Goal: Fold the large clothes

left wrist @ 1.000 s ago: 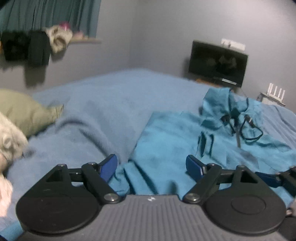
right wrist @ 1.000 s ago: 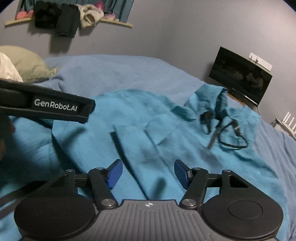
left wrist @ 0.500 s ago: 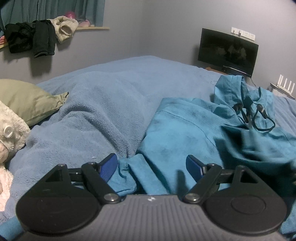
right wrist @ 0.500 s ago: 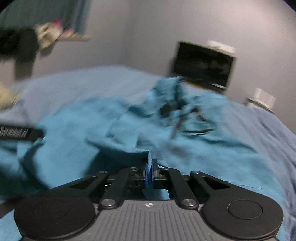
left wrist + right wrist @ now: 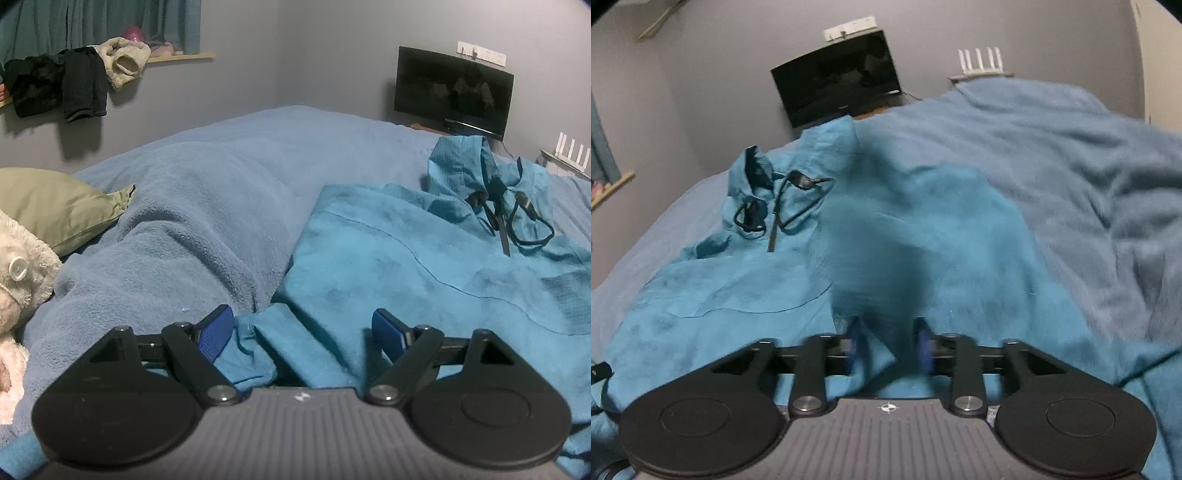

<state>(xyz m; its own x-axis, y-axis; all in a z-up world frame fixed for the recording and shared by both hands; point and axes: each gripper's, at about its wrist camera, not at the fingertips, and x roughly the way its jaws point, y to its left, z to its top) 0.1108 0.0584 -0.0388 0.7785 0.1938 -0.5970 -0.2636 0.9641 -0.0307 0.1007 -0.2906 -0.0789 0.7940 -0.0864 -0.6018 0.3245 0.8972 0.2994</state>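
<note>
I'm working over a bed covered by a fuzzy blue fleece blanket (image 5: 207, 206) that bunches into soft ridges across the middle of the left view. Grey walls close the room; a dark screen (image 5: 452, 90) stands at the upper right, and a wooden shelf (image 5: 181, 57) at the upper left carries black and cream clothes hanging over its edge. An olive pillow (image 5: 55, 206) lies at the left edge with a pale plush toy (image 5: 18, 280) below it.

The teal hooded jacket (image 5: 406, 266) lies spread on the blanket at centre right, thin and matte, with black drawcords (image 5: 524, 225) looped near its crumpled hood.

My left gripper (image 5: 303, 332) stands wide, a rumpled fold of the jacket between its blue ribbed pads, not pressed.

My right gripper (image 5: 888, 343) has just been opening; it is blurred, half spread, with jacket cloth rising between the pads, which no longer pinch it.
</note>
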